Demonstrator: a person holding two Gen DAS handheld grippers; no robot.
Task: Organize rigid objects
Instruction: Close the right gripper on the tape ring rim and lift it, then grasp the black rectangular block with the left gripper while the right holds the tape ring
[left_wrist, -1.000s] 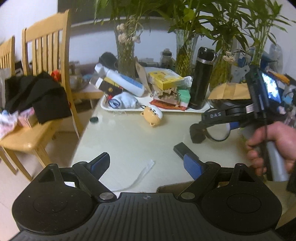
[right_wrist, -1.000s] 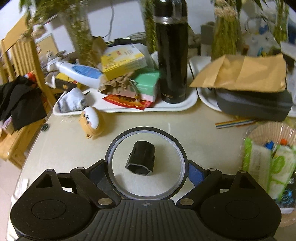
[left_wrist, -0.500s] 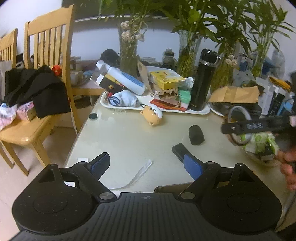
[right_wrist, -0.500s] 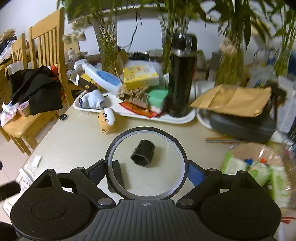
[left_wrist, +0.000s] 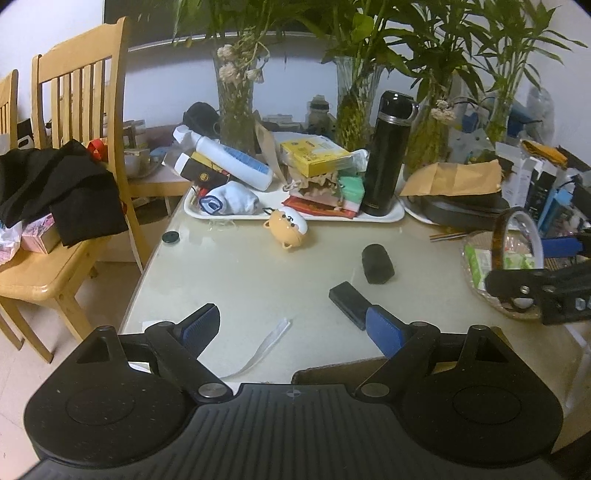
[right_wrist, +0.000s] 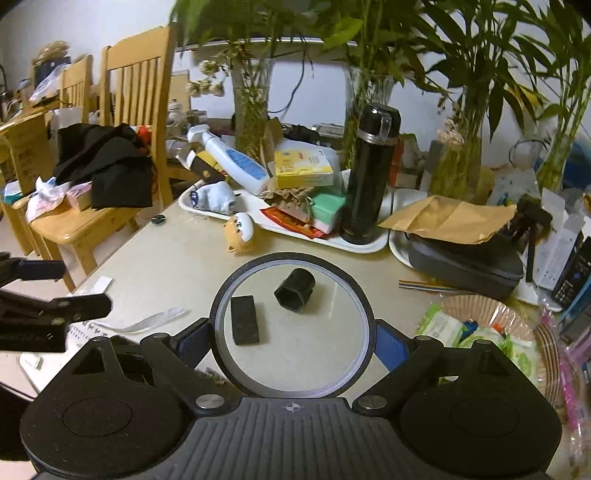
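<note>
The right claw (right_wrist: 293, 338) holds a ring-shaped roll of tape (right_wrist: 292, 323) between its blue pads (right_wrist: 389, 345), which press on the ring's left and right outer edges. The ring faces the camera, and the table (right_wrist: 177, 266) is visible through its opening. Seen through that opening are a black hexagonal socket (right_wrist: 294, 290), lying on its side, and a flat black block (right_wrist: 244, 320) just left of it. The two are near each other but apart.

The left claw (left_wrist: 291, 326) stands wide with nothing between its pads (left_wrist: 382, 332). It hovers over the near edge of the table, above a clear plastic strip (left_wrist: 264, 347). The black block (left_wrist: 349, 302) lies just ahead of its right pad, and the socket (left_wrist: 376, 264) lies beyond the block.

In the left wrist view the tape roll (left_wrist: 517, 240) appears edge-on at the far right, over a woven basket (left_wrist: 480, 291) of green packets.

Farther out, a small orange dog figure (left_wrist: 288, 227) rests on the table beside a white tray (left_wrist: 388, 216). The tray carries a black flask (left_wrist: 388, 155), upright, a yellow box (left_wrist: 314, 157), a white bottle (left_wrist: 232, 162) and a rolled sock (left_wrist: 229, 201). A wooden chair (left_wrist: 79, 110) with dark clothing stands left of the table.
</note>
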